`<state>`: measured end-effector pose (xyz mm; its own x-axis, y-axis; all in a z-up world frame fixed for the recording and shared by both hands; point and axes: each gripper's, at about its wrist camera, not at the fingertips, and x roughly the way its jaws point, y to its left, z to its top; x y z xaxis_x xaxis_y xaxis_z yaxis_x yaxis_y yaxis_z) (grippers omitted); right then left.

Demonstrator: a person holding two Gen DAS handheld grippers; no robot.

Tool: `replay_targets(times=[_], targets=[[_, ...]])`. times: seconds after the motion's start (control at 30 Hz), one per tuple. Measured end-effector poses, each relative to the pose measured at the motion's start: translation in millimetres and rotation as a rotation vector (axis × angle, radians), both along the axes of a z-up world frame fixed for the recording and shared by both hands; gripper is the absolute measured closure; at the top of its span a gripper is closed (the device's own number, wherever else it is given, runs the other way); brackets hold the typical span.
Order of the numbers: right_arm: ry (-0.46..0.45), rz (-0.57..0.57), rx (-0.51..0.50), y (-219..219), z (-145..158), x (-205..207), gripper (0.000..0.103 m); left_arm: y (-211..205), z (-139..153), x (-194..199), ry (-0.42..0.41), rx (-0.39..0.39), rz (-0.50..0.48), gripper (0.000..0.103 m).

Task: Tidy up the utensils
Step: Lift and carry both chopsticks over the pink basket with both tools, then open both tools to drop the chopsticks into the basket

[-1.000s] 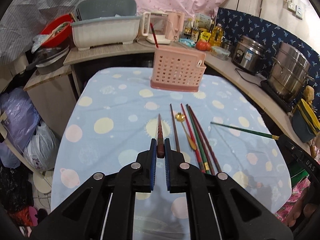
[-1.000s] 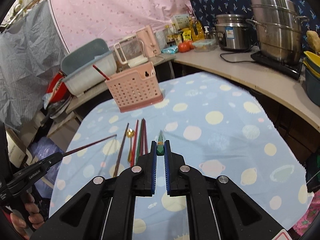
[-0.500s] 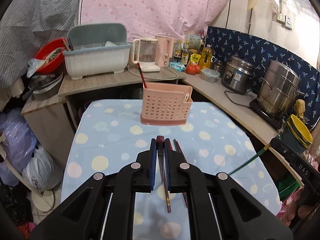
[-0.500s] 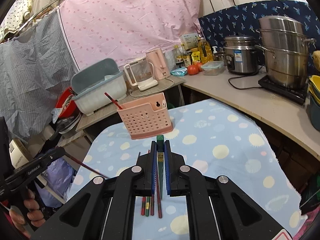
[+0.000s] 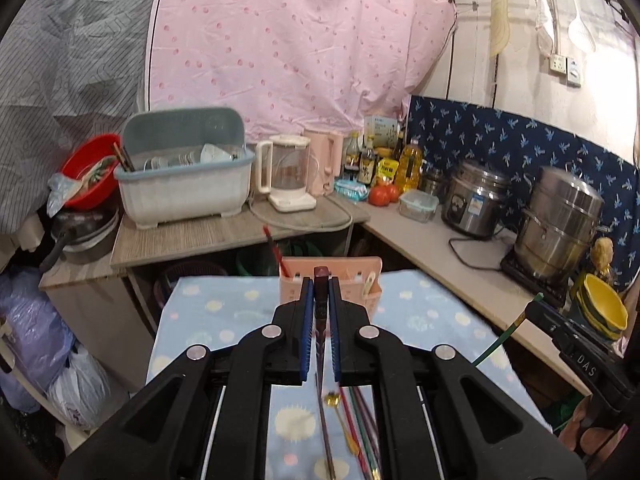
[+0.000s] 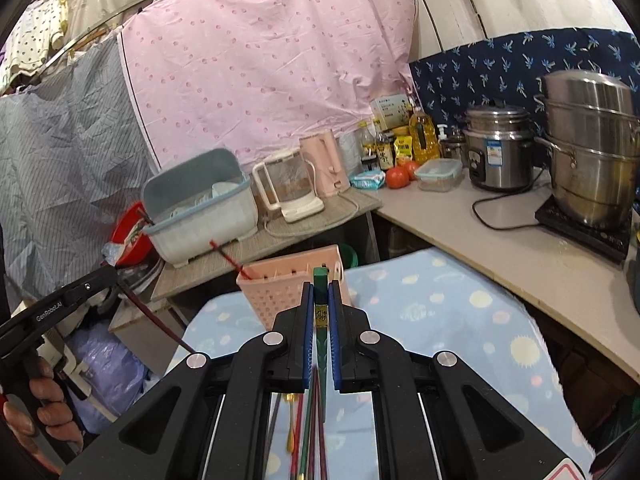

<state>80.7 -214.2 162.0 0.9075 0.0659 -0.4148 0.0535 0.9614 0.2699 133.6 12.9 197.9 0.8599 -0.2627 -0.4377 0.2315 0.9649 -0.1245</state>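
At the centre of both wrist views, each gripper now carries one chopstick raised off the table. A second ago the sticks pointed forward, low over the blue dotted tablecloth; now they hang tip-down between the jaws, and the pink utensil basket sits just behind the fingertips instead of far up the frame. That reads as both sticks lifted and turned upright, ready to drop into the basket, so the step in hand is probably the carry before insertion.

The left gripper is closed on a dark brown chopstick, whose square butt shows above the blue pads while its shaft runs down toward the lower edge of the frame. The right gripper is likewise clamped on a green chopstick, butt up, tip hanging below.

One red chopstick already leans in the basket's left end. On the cloth at the lower centre of the frame, a gold spoon and several red and green chopsticks lie waiting, side by side.
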Motion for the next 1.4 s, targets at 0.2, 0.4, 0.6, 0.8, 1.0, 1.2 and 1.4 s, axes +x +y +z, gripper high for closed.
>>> replay_targets(times=[0.2,0.4,0.6,0.8,1.0,1.2,1.4], targets=[[-0.036,0.001,0.051,-4.7,24.4,55.0,0.096,-5.9,34.9,45.6,-0.075,-0.051,-0.005,0.096],[-0.087,-0.014,0.056,-1.7,50.4,111.1,0.096,-11.5,57.8,98.0,-0.116,-0.08,0.012,0.096],[-0.125,-0.033,0.036,7.5,65.0,160.6,0.096,-19.4,68.5,144.1,-0.158,-0.095,0.018,0.096],[-0.081,-0.013,0.047,17.5,42.1,209.1,0.096,-30.6,41.9,185.7,-0.107,-0.103,0.006,0.096],[0.019,0.01,0.05,23.3,-4.5,232.5,0.096,-34.2,-2.0,203.9,-0.02,-0.089,0.005,0.096],[0.063,-0.006,0.066,16.1,-27.6,226.7,0.079,-28.8,-24.5,205.0,0.027,-0.072,0.036,0.055],[0.049,-0.015,0.075,8.7,-20.5,200.9,0.077,-18.1,-22.2,182.9,0.011,-0.074,0.048,0.044]])
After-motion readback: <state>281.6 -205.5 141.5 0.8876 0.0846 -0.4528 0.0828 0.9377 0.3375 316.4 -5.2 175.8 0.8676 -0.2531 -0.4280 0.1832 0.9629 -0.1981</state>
